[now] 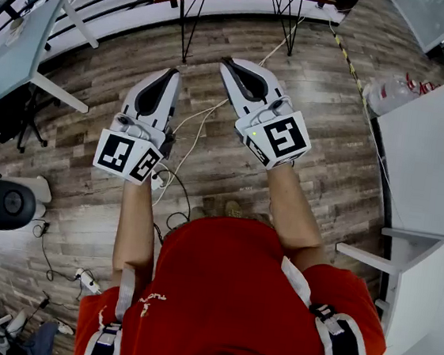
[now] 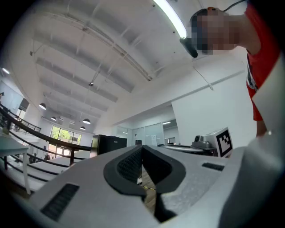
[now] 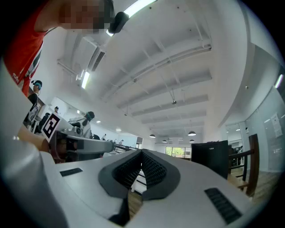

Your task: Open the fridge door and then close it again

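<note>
Starting at the left, the left gripper (image 1: 168, 75) was seen in the head view above the wooden floor (image 1: 329, 145), its marker cube turned toward the red-shirted person (image 1: 233, 293). Only in the left gripper view were its fingers (image 2: 127, 162) shown pressed together with nothing between them. A black cabinet, taken to be the fridge (image 2: 109, 144), was shown well ahead in both gripper views. In the head view it could not be picked out with certainty. Further right, the right gripper (image 1: 229, 62) was seen beside the left one, apart from it. Its fingers (image 3: 156, 171) were likewise shown closed and empty in its own view.
</note>
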{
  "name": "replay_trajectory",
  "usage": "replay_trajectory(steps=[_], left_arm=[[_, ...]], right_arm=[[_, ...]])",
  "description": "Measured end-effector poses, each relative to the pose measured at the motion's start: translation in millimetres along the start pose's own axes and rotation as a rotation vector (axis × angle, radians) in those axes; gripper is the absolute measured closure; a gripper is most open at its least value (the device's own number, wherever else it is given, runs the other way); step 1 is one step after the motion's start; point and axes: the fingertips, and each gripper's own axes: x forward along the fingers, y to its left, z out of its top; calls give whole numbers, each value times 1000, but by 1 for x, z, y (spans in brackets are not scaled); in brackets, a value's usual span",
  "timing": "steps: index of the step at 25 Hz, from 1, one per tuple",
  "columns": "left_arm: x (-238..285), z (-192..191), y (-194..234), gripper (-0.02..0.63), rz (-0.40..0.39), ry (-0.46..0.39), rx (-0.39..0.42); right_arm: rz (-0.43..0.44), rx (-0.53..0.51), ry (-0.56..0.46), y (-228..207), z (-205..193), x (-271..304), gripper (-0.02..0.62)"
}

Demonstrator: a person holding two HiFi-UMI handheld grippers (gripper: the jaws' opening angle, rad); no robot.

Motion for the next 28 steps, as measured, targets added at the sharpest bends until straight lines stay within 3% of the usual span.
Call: replay_trajectory(steps=[11,20,28], left_arm=[[23,-7,-16,597,10,13,10],[64,-24,-41,597,45,23,24],[102,-30,-15,597,67,29,25]], right_arm=[[38,31,-8,-17,-6,-13,569],[46,49,-55,-67,-8,-43,569],[36,52,-51,-116,-18,-28,569]])
